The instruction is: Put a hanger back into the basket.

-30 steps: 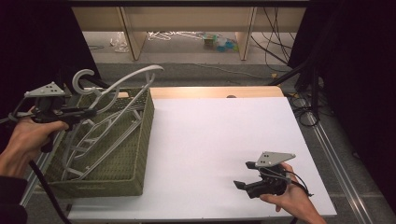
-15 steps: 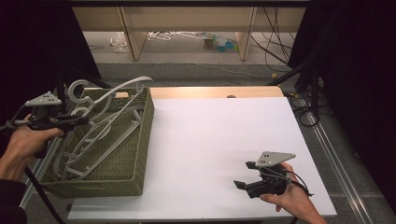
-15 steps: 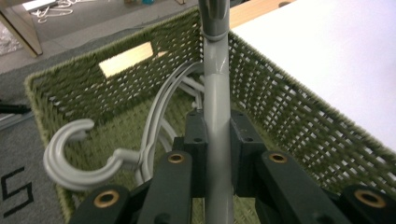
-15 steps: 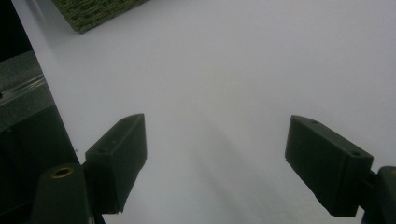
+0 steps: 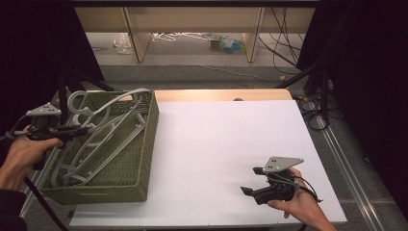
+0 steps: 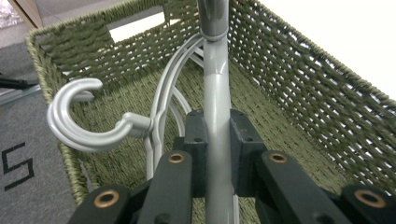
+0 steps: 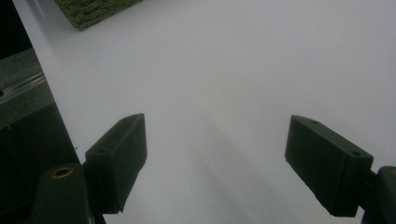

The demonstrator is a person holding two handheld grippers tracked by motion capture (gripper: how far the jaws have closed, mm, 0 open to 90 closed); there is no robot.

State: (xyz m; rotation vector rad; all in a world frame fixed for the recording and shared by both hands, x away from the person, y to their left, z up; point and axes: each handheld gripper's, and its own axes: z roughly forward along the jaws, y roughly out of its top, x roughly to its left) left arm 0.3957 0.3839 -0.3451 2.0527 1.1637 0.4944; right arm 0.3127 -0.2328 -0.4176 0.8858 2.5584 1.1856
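High view: at nine o'clock the left gripper (image 5: 79,130) clamps the grey bar of a hanger (image 5: 113,126), which now lies low inside the green wicker basket (image 5: 144,144). A second ago it rode tilted above the rim, so the lowering looks nearly done and letting go seems the next step. The left gripper view shows the bar (image 6: 217,135) pinched between both pads, with the hook of another hanger (image 6: 81,123) at nine o'clock over the basket's wall. At five o'clock on the white table (image 5: 226,139), the right gripper (image 5: 255,180) rests with jaws spread and nothing between them, unmoved.
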